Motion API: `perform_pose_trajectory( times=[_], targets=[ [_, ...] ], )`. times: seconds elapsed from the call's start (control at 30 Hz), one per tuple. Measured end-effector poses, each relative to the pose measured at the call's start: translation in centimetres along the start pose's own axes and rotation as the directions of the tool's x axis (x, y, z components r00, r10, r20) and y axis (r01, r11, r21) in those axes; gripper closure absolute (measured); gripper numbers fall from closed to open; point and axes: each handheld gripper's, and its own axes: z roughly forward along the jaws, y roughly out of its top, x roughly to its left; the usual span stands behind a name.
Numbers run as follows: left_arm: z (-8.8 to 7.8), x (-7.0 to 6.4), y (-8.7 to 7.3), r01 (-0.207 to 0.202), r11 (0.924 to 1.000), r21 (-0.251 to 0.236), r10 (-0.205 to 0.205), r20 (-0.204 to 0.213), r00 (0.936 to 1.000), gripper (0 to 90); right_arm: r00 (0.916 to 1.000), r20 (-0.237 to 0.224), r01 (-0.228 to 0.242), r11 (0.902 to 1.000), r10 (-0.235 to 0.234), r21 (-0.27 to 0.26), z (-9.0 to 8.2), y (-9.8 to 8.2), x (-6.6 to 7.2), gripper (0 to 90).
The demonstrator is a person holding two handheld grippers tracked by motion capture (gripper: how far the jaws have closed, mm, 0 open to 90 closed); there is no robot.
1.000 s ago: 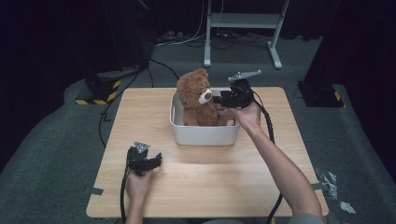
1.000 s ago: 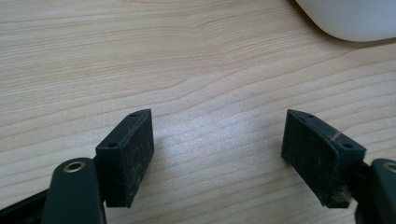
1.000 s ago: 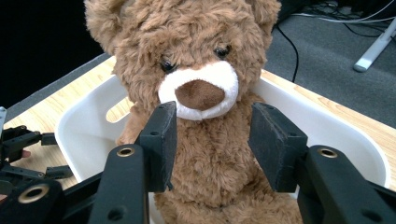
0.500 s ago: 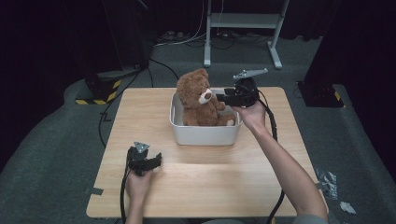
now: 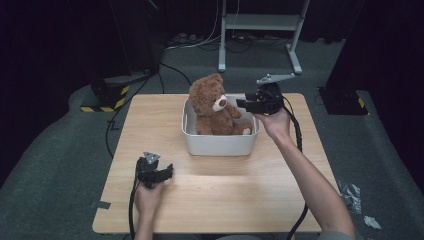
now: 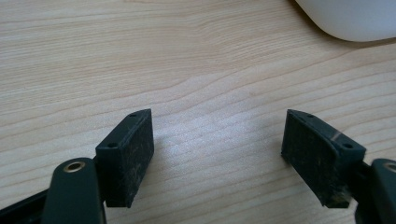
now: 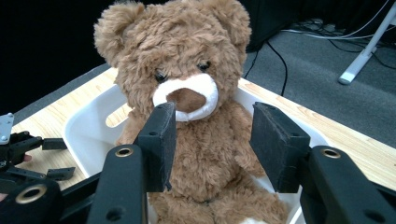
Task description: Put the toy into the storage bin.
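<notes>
A brown teddy bear (image 5: 212,102) sits upright in a white bin (image 5: 220,142) at the middle of the wooden table (image 5: 225,195). My right gripper (image 5: 241,103) hovers at the bin's right side and points left at the bear. In the right gripper view its jaws (image 7: 212,114) stand open in front of the bear (image 7: 187,60), apart from its fur, with the bin (image 7: 88,133) below. My left gripper (image 5: 170,170) rests near the table's front left. Its jaws (image 6: 217,126) are open over bare wood, and a corner of the bin (image 6: 355,18) lies ahead.
A metal stand (image 5: 260,30) and cables lie on the floor behind the table. A black-and-yellow base (image 5: 107,95) sits at the left, a dark block (image 5: 345,100) at the right. Crumpled litter (image 5: 350,192) lies on the floor to the right.
My right gripper has drawn back a little to the right, away from the bear. The left gripper has stayed put.
</notes>
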Motion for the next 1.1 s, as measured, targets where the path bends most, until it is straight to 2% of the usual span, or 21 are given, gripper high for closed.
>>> perform_pose_trajectory(
  times=[0.37, 0.63, 1.1],
  targets=[
    [0.0, 0.0, 0.0, 0.000, 1.0000, 0.000, 0.000, 0.000, 1.0000, 25.1, 0.9997, 0.010, -0.023, 0.9993, 0.023, -0.030, -1.2, -1.0, -0.8, 50.4],
    [0.0, 0.0, 0.0, -0.001, 1.0000, -0.001, 0.001, 0.000, 1.0000, 25.1, 0.9999, 0.009, -0.007, 0.9988, 0.007, -0.048, -2.1, -1.4, -0.6, 50.2],
    [0.0, 0.0, 0.0, -0.001, 1.0000, -0.001, 0.001, 0.000, 1.0000, 25.1, 0.9995, 0.017, -0.026, 0.9979, 0.027, -0.059, -3.0, -2.4, -1.2, 49.3]
  ],
)
